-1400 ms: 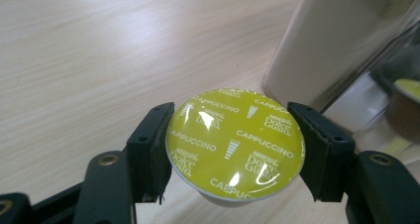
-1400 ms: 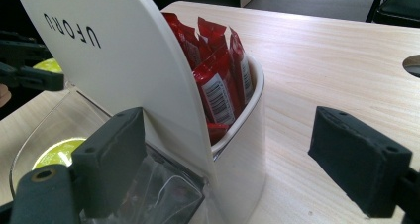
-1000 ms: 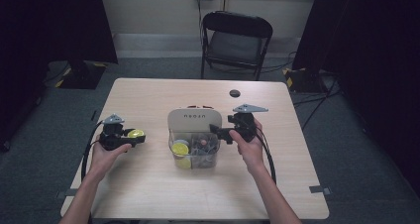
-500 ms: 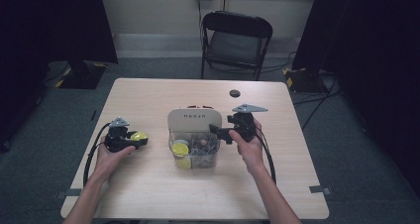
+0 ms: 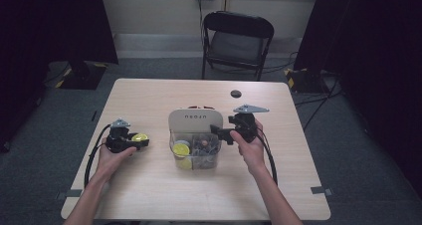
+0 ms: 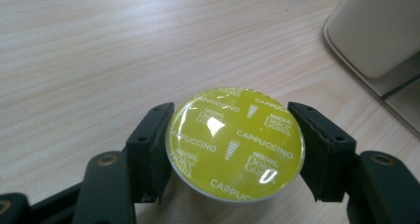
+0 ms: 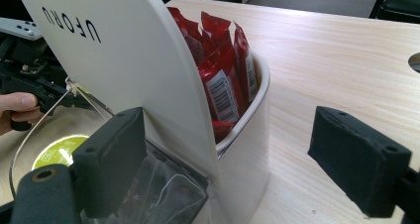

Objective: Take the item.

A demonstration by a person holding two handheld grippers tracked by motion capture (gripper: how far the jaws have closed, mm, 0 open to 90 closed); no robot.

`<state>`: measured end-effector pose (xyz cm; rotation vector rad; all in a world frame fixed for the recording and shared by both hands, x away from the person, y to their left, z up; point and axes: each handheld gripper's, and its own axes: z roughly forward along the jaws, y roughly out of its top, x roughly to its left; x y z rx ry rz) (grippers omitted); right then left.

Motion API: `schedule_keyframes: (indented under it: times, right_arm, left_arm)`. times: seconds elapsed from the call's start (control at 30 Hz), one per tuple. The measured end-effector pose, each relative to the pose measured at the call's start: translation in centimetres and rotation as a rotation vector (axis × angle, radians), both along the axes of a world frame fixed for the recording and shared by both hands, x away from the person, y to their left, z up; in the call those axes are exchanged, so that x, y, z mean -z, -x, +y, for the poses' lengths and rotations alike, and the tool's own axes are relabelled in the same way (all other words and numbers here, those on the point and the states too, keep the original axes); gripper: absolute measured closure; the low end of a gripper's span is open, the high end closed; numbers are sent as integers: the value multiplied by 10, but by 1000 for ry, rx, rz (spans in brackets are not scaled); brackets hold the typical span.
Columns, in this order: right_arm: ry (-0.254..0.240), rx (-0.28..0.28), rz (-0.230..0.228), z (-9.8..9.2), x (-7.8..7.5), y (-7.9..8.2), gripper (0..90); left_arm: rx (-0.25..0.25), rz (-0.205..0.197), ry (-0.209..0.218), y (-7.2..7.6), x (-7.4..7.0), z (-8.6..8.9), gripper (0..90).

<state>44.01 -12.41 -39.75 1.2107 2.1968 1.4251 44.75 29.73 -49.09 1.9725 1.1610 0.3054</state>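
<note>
Dim room, dark edges; table evenly lit; glare on capsule lid; near claws soft.

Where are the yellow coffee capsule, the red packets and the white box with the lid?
yellow coffee capsule (image 6: 235,143), left gripper view, middle of its foil top
red packets (image 7: 223,70), right gripper view, front packet
white box (image 7: 250,149), right gripper view, outer wall

The high view looks forward and down from above the person's side, taking in the whole table from afar, the chair at 12 o'clock. The left gripper view sits close over a yellow capsule. The right gripper view faces the white organizer, which both gripper views share with the high view.
</note>
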Motion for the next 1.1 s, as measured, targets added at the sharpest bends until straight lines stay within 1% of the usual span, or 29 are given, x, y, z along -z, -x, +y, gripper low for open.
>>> schedule_keyframes:
  times: [0.03, 0.1, 0.2, 0.23, 0.3, 0.4, 0.43, 0.53, 0.57, 0.6, 0.63, 0.67, 0.7, 0.77, 0.8, 0.83, 0.9, 0.93, 0.97, 1.0, 1.07, 1.1]
  right_arm:
    - [0, 1, 0, 0, 0, 0, 142]
    - [0, 1, 0, 0, 0, 0, 143]
    - [3, 0, 3, 1, 1, 0, 143]
    - [2, -2, 4, 2, 1, 0, 143]
    - [3, -1, 8, 3, 2, 0, 145]
    - [10, -2, 10, 5, 4, 1, 148]
    - [9, -4, 12, 5, 4, 0, 148]
    - [12, -10, 14, 6, 5, 0, 149]
    - [13, -12, 13, 6, 5, 0, 149]
    - [12, -12, 15, 6, 5, 0, 150]
    - [12, -11, 14, 6, 4, 0, 152]
    - [11, -9, 13, 6, 4, 0, 154]
    - [7, -12, 15, 5, 4, 0, 158]
    - [-2, -7, 21, 5, 3, 0, 156]
    - [-4, -6, 20, 5, 2, 0, 158]
    - [-5, -7, 17, 5, 1, 0, 161]
    - [-3, -4, 8, 5, -1, 1, 163]
    - [-5, -4, 1, 5, -2, 1, 168]
    - [-7, -2, -3, 5, -3, 2, 170]
    - [-11, 1, -7, 5, -4, 2, 175]
    - [-26, -1, -21, 5, -7, 2, 185]
    - [-32, -6, -22, 5, -8, 2, 194]
  left_arm:
    - [-2, -1, 4, 0, 0, 0, 369]
    - [-6, 0, 13, 0, 0, 0, 326]
    - [-28, 1, 50, 0, -2, 1, 249]
    - [-24, 3, 63, 1, -2, 2, 246]
    - [-30, 5, 63, 3, -5, 2, 229]
    - [-39, -8, 72, 7, -10, 5, 216]
    - [-41, -14, 85, 8, -11, 7, 210]
    - [-39, -18, 81, 13, -16, 9, 205]
    - [-43, -16, 78, 15, -17, 9, 199]
    - [-37, -17, 66, 17, -19, 9, 192]
    - [-39, -25, 59, 19, -20, 9, 185]
    - [-39, -25, 59, 19, -20, 9, 184]
    - [-46, -37, 47, 25, -21, 10, 185]
    - [-38, -29, 35, 31, -20, 10, 190]
    - [-33, -32, 18, 34, -20, 10, 190]
    - [-32, -35, 8, 37, -19, 9, 191]
    - [-10, -24, -22, 42, -19, 11, 191]
    - [-11, -23, -29, 45, -19, 11, 191]
    - [-14, -33, -39, 48, -19, 12, 191]
    - [-12, -35, -39, 51, -18, 13, 195]
    - [-4, -9, -45, 55, -13, 13, 195]
    - [1, -2, -62, 56, -10, 13, 195]
